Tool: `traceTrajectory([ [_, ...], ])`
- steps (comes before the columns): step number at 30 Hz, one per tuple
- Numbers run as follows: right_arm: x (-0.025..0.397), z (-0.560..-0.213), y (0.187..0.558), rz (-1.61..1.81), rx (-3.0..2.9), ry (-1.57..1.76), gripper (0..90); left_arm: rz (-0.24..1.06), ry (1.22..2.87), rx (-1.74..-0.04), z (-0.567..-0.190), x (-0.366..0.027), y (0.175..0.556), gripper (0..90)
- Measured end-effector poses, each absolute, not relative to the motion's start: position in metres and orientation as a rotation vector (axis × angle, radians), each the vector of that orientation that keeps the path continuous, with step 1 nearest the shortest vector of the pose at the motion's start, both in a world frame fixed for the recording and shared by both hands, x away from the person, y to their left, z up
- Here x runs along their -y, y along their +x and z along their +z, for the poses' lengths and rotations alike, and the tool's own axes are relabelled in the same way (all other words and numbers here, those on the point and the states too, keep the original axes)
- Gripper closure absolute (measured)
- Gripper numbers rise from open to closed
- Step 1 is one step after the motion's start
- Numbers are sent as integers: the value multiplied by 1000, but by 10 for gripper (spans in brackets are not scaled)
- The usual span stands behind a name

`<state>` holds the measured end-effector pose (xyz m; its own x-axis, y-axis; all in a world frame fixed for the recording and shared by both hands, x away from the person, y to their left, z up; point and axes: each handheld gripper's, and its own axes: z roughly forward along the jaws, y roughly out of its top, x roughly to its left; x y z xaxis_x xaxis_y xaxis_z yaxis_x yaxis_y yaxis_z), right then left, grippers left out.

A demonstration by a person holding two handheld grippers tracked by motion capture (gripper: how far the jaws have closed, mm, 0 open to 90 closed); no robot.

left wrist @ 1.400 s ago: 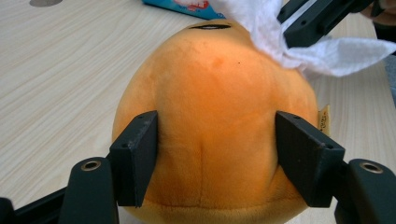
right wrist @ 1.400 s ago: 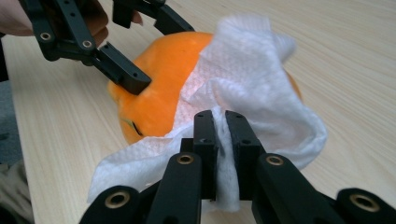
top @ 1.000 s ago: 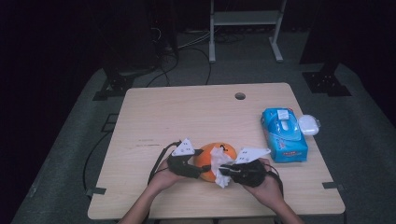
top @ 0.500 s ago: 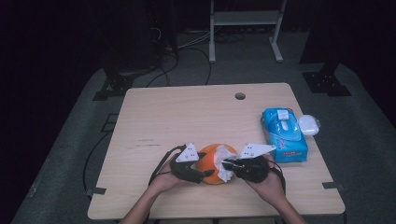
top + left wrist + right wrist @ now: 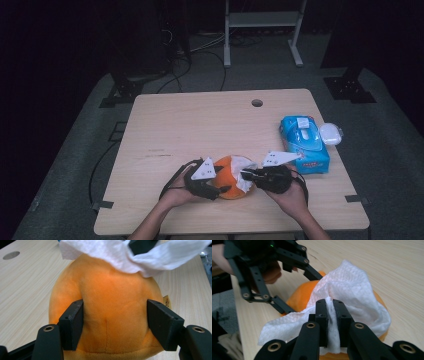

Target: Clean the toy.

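Both grippers meet at the near edge of the wooden table, one on each side of a round orange plush toy. The left gripper squeezes the toy. In the left gripper view its two black jaws press into the soft orange sides of the toy, one on each side, and the fabric bulges out between them. A small tan tag sticks out at the toy's edge.

The right gripper pinches a white paper wipe. In the right gripper view its jaws are pressed close together with a fold of the wipe caught between them. The rest of the wipe lies spread over the top of the toy and touches it. The left gripper shows farther off in that view, its jaws on both sides of the toy.

A blue pack of wipes lies on the right part of the table, well apart from the toy. A small white thing sits just beside the pack at the table's right edge. A round hole is in the table near the far edge.
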<state>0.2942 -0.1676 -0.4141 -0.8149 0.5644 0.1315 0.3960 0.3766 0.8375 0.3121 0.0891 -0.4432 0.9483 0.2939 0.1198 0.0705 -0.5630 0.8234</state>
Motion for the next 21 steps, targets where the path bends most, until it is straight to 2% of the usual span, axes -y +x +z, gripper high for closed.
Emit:
traceTrajectory([
  [8, 194, -419, 308, 1417, -2385, 1027, 827, 302, 2163, -242, -443, -89, 311, 327],
  [10, 188, -418, 306, 1403, -2402, 985, 828, 243, 2176, -247, -440, -92, 315, 307],
  [11, 184, -418, 304, 1391, -2410, 974, 828, 201, 2175, -269, -435, -95, 319, 261],
  [13, 180, -419, 302, 1383, -2415, 956, 828, 136, 2090, -338, -426, -103, 325, 226],
  [15, 179, -419, 299, 1366, -2421, 939, 827, 131, 2049, -394, -423, -106, 330, 228],
  [17, 179, -417, 296, 1389, -2421, 937, 828, 148, 2110, -367, -431, -101, 330, 256],
  [21, 172, -414, 290, 1416, -2445, 877, 827, 193, 2111, -352, -438, -97, 326, 291],
])
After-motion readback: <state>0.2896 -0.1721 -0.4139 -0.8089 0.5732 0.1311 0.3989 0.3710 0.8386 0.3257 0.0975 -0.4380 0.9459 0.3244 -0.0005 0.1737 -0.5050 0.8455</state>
